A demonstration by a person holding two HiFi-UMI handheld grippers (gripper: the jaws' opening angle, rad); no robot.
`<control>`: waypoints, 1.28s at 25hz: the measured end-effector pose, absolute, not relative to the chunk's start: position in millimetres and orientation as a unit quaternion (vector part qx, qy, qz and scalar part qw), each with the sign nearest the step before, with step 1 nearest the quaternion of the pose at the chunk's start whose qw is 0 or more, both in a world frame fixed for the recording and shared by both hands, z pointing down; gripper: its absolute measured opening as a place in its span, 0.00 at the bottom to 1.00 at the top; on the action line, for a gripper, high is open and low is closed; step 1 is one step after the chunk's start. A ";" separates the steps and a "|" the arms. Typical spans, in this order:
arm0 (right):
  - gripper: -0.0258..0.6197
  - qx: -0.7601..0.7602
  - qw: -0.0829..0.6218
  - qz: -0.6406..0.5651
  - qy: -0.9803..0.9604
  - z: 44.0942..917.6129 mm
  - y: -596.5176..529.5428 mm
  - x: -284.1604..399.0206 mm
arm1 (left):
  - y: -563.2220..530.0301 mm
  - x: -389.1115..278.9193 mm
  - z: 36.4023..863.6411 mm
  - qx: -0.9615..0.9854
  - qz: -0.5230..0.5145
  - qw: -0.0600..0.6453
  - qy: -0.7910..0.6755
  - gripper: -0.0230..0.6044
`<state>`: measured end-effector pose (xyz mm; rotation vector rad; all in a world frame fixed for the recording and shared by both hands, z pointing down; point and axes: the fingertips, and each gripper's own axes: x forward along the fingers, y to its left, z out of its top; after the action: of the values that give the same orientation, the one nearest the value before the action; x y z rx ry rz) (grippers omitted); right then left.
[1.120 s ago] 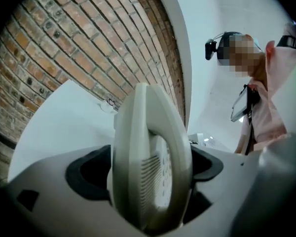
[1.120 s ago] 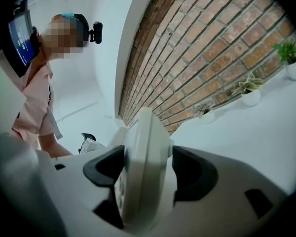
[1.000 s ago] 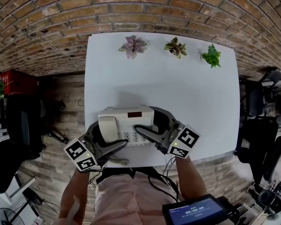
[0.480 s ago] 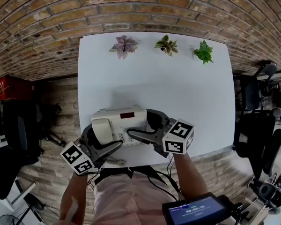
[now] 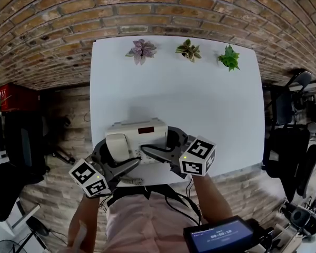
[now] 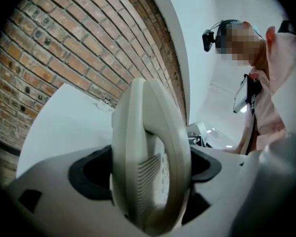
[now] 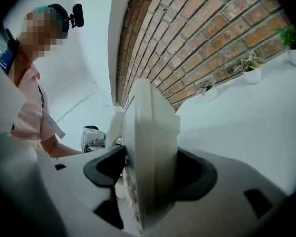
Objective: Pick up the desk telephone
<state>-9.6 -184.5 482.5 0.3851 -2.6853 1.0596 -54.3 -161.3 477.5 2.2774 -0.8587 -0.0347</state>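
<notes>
The cream desk telephone (image 5: pixel 138 134) sits on the white table (image 5: pixel 200 99) near its front edge, handset (image 5: pixel 118 145) on its left side. My left gripper (image 5: pixel 121 154) straddles the handset end. In the left gripper view the telephone (image 6: pixel 148 152) fills the gap of the left gripper (image 6: pixel 150 174), with both dark pads against it. My right gripper (image 5: pixel 157 141) spans the keypad end. Its jaws are closing, and in the right gripper view the telephone (image 7: pixel 150 142) stands between the pads of the right gripper (image 7: pixel 150 179) and touches both.
Three small potted plants (image 5: pixel 141 50) (image 5: pixel 187 50) (image 5: pixel 229 58) line the table's far edge by the brick wall. The coiled cord (image 5: pixel 130 182) hangs off the front edge. Office chairs (image 5: pixel 287 157) stand to the right, and another chair (image 5: pixel 21 141) to the left.
The right gripper has shifted slightly inward along the telephone and rolled a little. The left gripper and the telephone have stayed in place.
</notes>
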 end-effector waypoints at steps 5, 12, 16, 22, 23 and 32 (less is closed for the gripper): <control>0.50 0.137 0.100 0.361 -0.917 463.9 -181.4 -4.8 | -159.2 -50.3 457.7 0.882 -0.007 0.340 -0.325 0.76; 0.50 0.148 0.082 0.343 -0.924 413.0 -175.6 2.8 | -153.2 -42.7 408.9 0.890 0.008 0.326 -0.318 0.76; 0.51 0.154 0.064 0.332 -0.928 377.7 -174.6 9.4 | -152.3 -36.8 373.6 0.896 0.013 0.310 -0.317 0.76; 0.50 0.162 0.052 0.305 -0.937 319.6 -168.2 23.9 | -146.5 -22.7 317.1 0.907 0.007 0.285 -0.311 0.76; 0.51 0.163 0.050 0.300 -0.939 309.8 -167.0 26.4 | -145.4 -20.1 308.1 0.909 0.005 0.280 -0.309 0.76; 0.50 0.171 0.039 0.264 -0.948 252.4 -154.8 41.8 | -133.7 -5.0 254.7 0.918 -0.008 0.255 -0.304 0.76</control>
<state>41.8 -154.8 252.4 0.5234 -2.9084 0.8110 -5.0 -133.7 254.7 2.4933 -0.8267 -0.0213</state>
